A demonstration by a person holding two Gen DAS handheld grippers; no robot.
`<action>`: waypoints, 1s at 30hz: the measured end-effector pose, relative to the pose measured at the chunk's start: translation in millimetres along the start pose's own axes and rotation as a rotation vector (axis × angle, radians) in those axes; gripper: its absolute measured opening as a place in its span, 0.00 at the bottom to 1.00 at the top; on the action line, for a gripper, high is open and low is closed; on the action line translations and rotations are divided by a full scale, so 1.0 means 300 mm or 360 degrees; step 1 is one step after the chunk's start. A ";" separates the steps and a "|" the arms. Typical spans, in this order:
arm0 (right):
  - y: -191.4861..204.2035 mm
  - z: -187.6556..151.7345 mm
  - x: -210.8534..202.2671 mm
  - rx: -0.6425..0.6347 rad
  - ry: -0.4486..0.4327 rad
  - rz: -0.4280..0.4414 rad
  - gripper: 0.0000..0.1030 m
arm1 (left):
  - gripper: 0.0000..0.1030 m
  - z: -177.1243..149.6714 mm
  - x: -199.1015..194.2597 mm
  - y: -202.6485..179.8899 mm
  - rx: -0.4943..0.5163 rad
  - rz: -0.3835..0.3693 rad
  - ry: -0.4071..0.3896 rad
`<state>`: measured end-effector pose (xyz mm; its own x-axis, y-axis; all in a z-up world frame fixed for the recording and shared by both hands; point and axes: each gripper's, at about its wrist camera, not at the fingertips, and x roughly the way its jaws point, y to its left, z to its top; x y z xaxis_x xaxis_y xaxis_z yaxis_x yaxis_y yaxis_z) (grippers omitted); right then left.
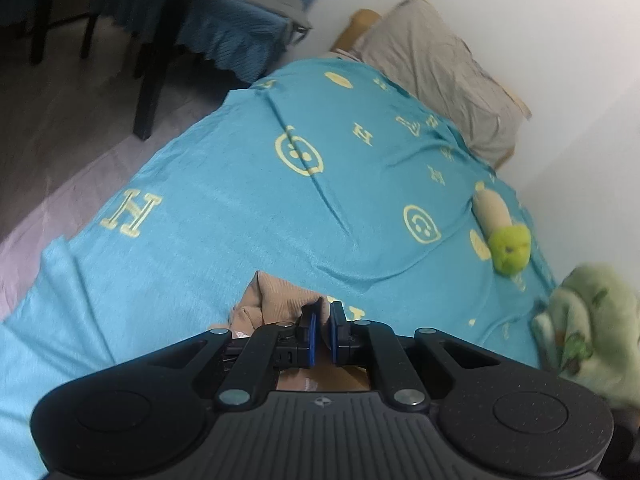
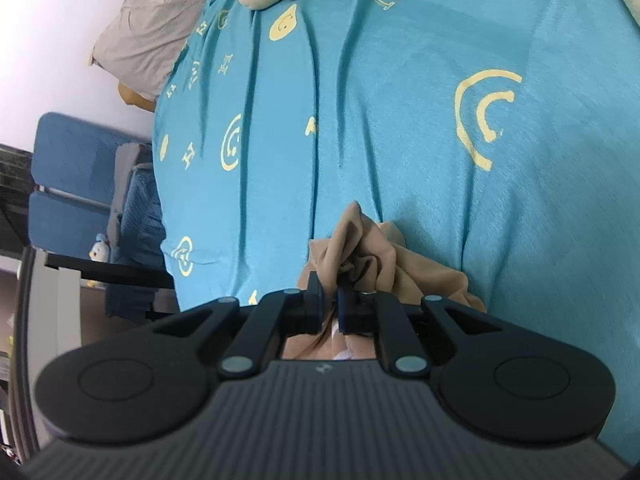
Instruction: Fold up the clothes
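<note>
On turquoise blanket (image 1: 248, 200) with yellow print: tan garment (image 1: 276, 300), ribbed, bunched in loose folds, lying just ahead of both grippers. Left gripper (image 1: 323, 320) pinching garment edge, jaws nearly together. Right gripper (image 2: 330, 292) pinching crumpled folds. Wide bare blanket beyond. Green plush toy (image 1: 510, 246) well apart near wall; grey pillow (image 1: 444, 76) at far end.
</note>
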<state>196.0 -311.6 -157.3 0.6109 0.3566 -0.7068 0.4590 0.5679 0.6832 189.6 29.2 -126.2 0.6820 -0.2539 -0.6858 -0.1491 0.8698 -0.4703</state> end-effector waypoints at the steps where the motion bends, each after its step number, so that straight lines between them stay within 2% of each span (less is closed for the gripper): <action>1: -0.001 -0.001 0.000 -0.0015 0.0003 -0.0006 0.11 | 0.07 -0.003 0.002 -0.002 0.0014 -0.0001 0.0000; 5: -0.003 -0.011 -0.018 -0.0040 -0.0005 -0.0011 0.11 | 0.08 -0.011 -0.022 -0.035 0.0115 -0.0009 -0.0023; 8: 0.029 -0.025 -0.049 -0.0113 -0.0041 -0.0021 0.12 | 0.29 -0.024 -0.064 -0.077 0.0244 -0.0031 -0.0056; 10: 0.041 -0.044 -0.079 -0.0161 -0.0085 0.0007 0.12 | 0.48 -0.039 -0.095 -0.110 0.0332 -0.0043 -0.0083; 11: 0.045 -0.055 -0.098 -0.0194 -0.0111 0.0019 0.13 | 0.52 -0.049 -0.111 -0.126 0.0380 -0.0047 -0.0102; 12: 0.052 -0.067 -0.121 -0.0244 -0.0155 0.0027 0.20 | 0.58 -0.059 -0.128 -0.142 0.0430 -0.0045 -0.0125; 13: 0.059 -0.079 -0.145 -0.0294 -0.0200 0.0034 0.41 | 0.64 -0.069 -0.144 -0.158 0.0483 -0.0031 -0.0152; 14: 0.066 -0.091 -0.168 -0.0344 -0.0245 0.0042 0.58 | 0.68 -0.080 -0.161 -0.173 0.0532 -0.0018 -0.0178; 15: 0.075 -0.106 -0.199 -0.0397 -0.0325 0.0061 0.90 | 0.76 -0.088 -0.177 -0.182 0.0564 -0.0007 -0.0201; 16: 0.083 -0.121 -0.229 -0.0450 -0.0406 0.0080 1.00 | 0.80 -0.096 -0.191 -0.189 0.0584 0.0003 -0.0220; 18: 0.110 -0.144 -0.282 -0.0583 -0.0528 0.0112 1.00 | 0.80 -0.110 -0.217 -0.197 0.0615 0.0012 -0.0245; 22: 0.167 -0.170 -0.311 -0.0843 -0.0605 0.0097 1.00 | 0.92 -0.129 -0.239 -0.195 0.0666 0.0049 -0.0247; 26: 0.177 -0.188 -0.240 -0.0998 -0.0540 -0.0014 0.98 | 0.92 -0.140 -0.223 -0.188 0.0734 0.0104 -0.0235; 27: 0.176 -0.188 -0.212 -0.1026 -0.0511 -0.0044 0.89 | 0.92 -0.140 -0.208 -0.185 0.0745 0.0114 -0.0217; 28: 0.174 -0.189 -0.184 -0.1055 -0.0483 -0.0075 0.70 | 0.92 -0.139 -0.193 -0.181 0.0757 0.0123 -0.0200; 29: 0.173 -0.190 -0.156 -0.1084 -0.0454 -0.0105 0.63 | 0.92 -0.138 -0.175 -0.177 0.0764 0.0133 -0.0178; 30: 0.172 -0.190 -0.128 -0.1112 -0.0426 -0.0135 0.62 | 0.92 -0.136 -0.151 -0.171 0.0762 0.0145 -0.0149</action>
<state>159.3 -253.8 -105.4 0.7684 0.1487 -0.6225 0.0499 0.9557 0.2900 137.1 -21.3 -93.6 0.7462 -0.1481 -0.6491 0.1198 0.9889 -0.0879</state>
